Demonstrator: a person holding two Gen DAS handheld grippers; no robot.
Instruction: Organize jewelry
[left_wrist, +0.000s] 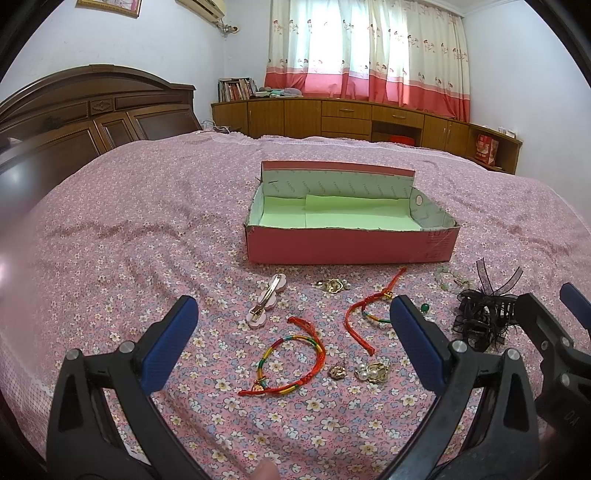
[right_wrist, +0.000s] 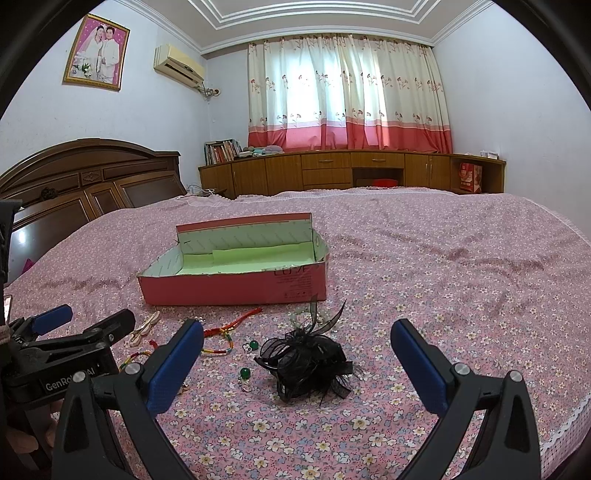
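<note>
Soft daylight enters through the curtained window (right_wrist: 349, 92), whose upper panels glare nearly white, and shadows on the bedspread (left_wrist: 147, 229) are faint. Fisheye distortion bows the room's lines, dark vignetting fills the corners, and a blurred smear covers the left wrist view's left edge.

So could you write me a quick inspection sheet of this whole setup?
Surface: bed with pink floral bedspread.
Job's things: open pink cardboard box with green lining, empty; multicoloured cord bracelets, pink hair clip, gold pearl earrings, green bead earrings, pale bead bracelet, black mesh hair bow, all loose in front of the box.
Clutter: nothing seen.
Grippers: left tool open, empty; right tool open, empty, around the bow.
Cables: white cord by the headboard.
Surroundings: wooden headboard, cabinets, curtains.
</note>
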